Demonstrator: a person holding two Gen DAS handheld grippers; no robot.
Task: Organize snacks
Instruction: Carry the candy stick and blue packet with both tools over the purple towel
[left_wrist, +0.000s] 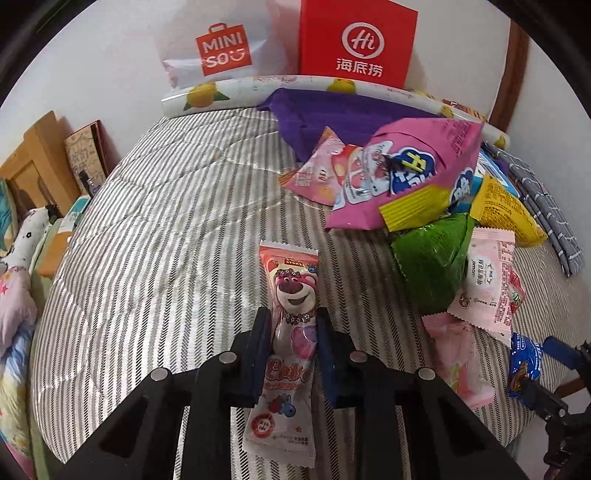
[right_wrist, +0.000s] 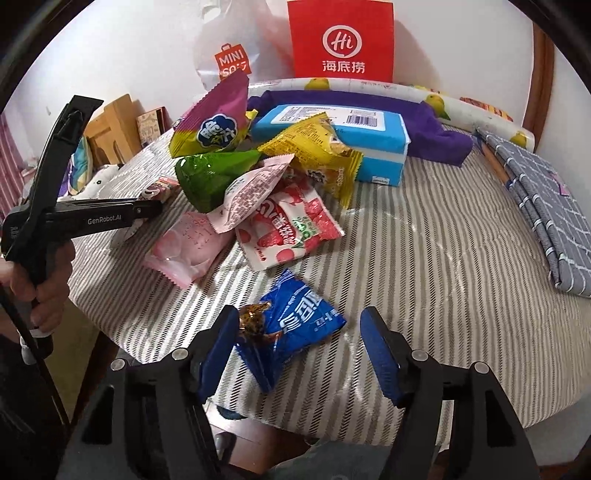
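Observation:
My left gripper (left_wrist: 291, 317) is shut on a long pink bear-print snack packet (left_wrist: 291, 295) above the striped cloth. A pile of snacks lies to its right: a pink and yellow bag (left_wrist: 413, 173), a green bag (left_wrist: 432, 258), a pale pink packet (left_wrist: 487, 273). My right gripper (right_wrist: 301, 325) is open, its jaws on either side of a blue snack packet (right_wrist: 295, 325) lying on the cloth. The same pile lies beyond it: the green bag (right_wrist: 210, 173), a yellow bag (right_wrist: 317, 151), a red and white packet (right_wrist: 288, 229), a pink packet (right_wrist: 184, 251). The left gripper's body (right_wrist: 74, 218) shows at left.
A red box (right_wrist: 341, 40) and a white Miniso bag (left_wrist: 221, 48) stand against the back wall. A lemon-print roll (left_wrist: 258, 86), purple cloth (left_wrist: 332, 114), a blue tissue pack (right_wrist: 340, 136) and a grey checked cloth (right_wrist: 550, 210) lie on the striped table (left_wrist: 166, 221). Wooden items (left_wrist: 33, 166) stand at left.

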